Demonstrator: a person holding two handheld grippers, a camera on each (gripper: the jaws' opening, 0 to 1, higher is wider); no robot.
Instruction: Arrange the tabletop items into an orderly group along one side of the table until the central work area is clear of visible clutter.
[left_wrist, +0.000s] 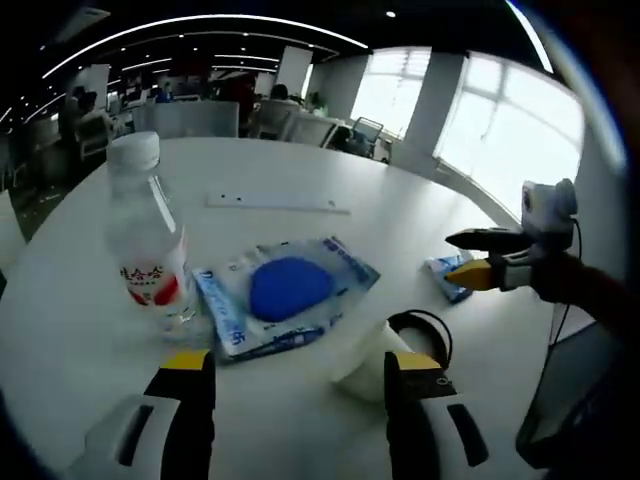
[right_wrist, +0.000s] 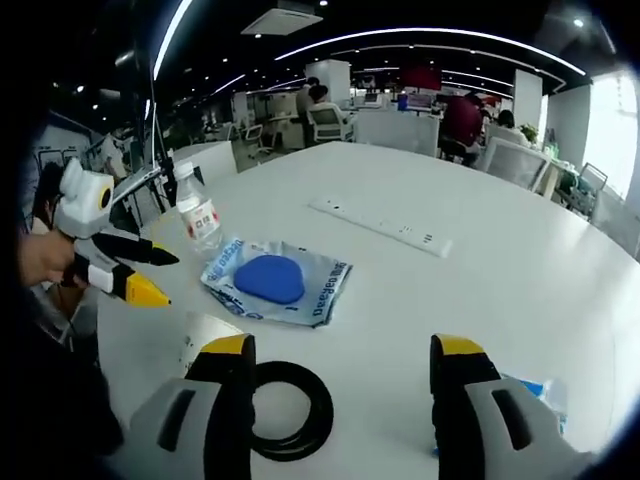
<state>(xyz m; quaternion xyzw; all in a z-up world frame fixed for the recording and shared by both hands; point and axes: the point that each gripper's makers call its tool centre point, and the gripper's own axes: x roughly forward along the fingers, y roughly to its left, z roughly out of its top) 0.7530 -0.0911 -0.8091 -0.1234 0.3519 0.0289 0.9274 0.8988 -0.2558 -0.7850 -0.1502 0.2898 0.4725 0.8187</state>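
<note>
Clutter sits mid-desk (left_wrist: 300, 170); nothing grouped yet.
My left gripper (left_wrist: 300, 385) and right gripper (right_wrist: 345, 365) gape empty, ready above the bottle (left_wrist: 145, 240) and pouch (left_wrist: 285, 292) at frame centre.

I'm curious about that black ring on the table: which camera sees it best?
The right gripper view: the black ring lies whole on the white table, just ahead between its jaws. The left gripper view catches only part of it, behind a jaw.

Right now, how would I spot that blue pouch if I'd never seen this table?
Start at the big white round table and find the clear water bottle with the red-and-white label. Lying flat right beside it is the pouch: a see-through blue-printed plastic packet with a solid blue dome-shaped lump in its middle, unlike the black ring nearby.
</note>
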